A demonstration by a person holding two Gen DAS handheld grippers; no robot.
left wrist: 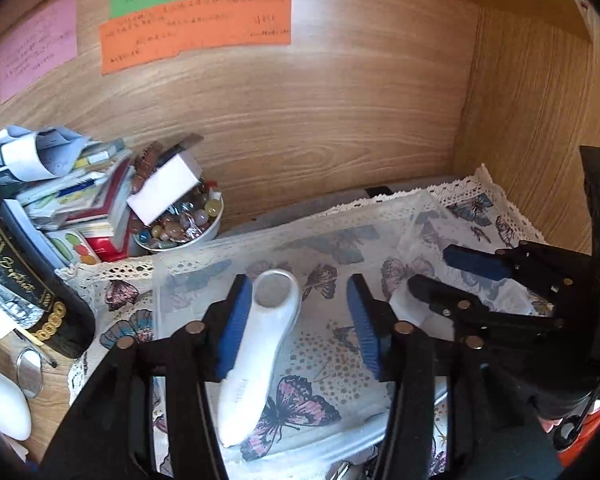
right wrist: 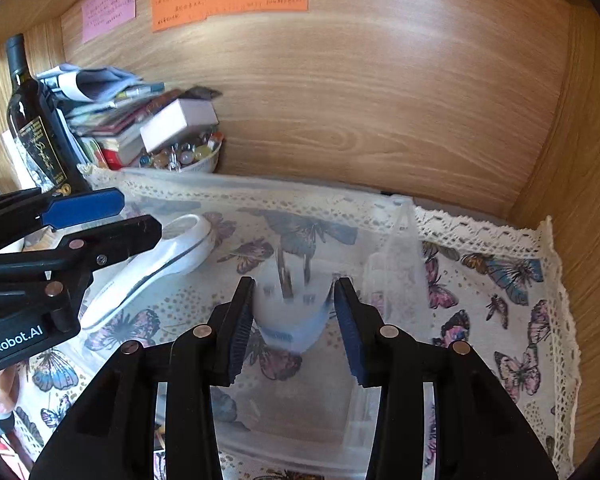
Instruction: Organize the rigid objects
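Observation:
A clear plastic bin [left wrist: 204,280] sits on a butterfly cloth. A long white handheld device [left wrist: 256,356] with a round grey end lies in it, against the left finger of my open left gripper [left wrist: 300,320]. It also shows in the right wrist view [right wrist: 156,268]. A white plug-like adapter [right wrist: 290,312], blurred, sits between the fingers of my right gripper [right wrist: 294,316], which stand close to its sides; contact is unclear. The right gripper shows in the left wrist view [left wrist: 452,276], and the left gripper in the right wrist view [right wrist: 136,216].
A bowl of glass marbles [left wrist: 180,224] with a white box on top stands at the back left, next to a stack of books and papers [left wrist: 60,184]. A dark wine bottle [right wrist: 36,128] stands left. Wooden walls close the back and right. Paper notes [left wrist: 196,28] hang behind.

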